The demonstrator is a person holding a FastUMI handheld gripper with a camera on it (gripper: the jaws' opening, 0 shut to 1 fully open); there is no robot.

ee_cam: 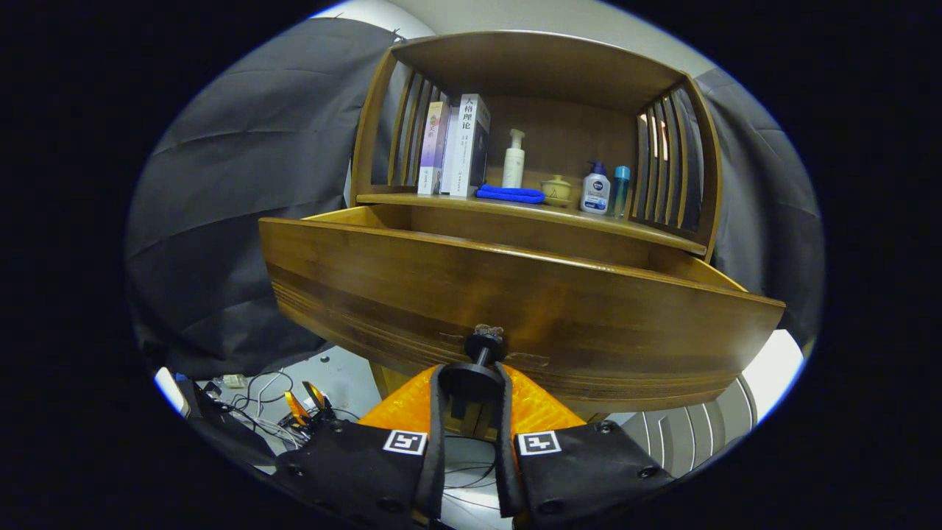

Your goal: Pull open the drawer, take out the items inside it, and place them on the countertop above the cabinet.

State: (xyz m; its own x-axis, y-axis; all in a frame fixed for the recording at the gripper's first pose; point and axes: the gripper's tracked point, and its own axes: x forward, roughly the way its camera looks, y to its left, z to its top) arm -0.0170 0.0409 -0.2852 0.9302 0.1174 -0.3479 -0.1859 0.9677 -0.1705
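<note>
Closest in, the gripper point(471, 379) has both fingers pinched on the round knob point(482, 344) at the middle of the drawer point(515, 309) front, a small stiff hold that could slip if tugged off-axis. Beyond it the wide wooden drawer stands pulled out below the countertop point(530, 213); it looks heavy and rigid, its contents hidden behind the tall front. Farther back, books point(452, 143) and bottles point(595, 188) line the shelf.

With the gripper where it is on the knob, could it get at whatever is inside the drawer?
Probably not yet. The gripper is shut on the drawer knob, low against the drawer front. That tall front panel stands between the fingers and the drawer's inside, so it would have to release and come over the top edge.
</note>
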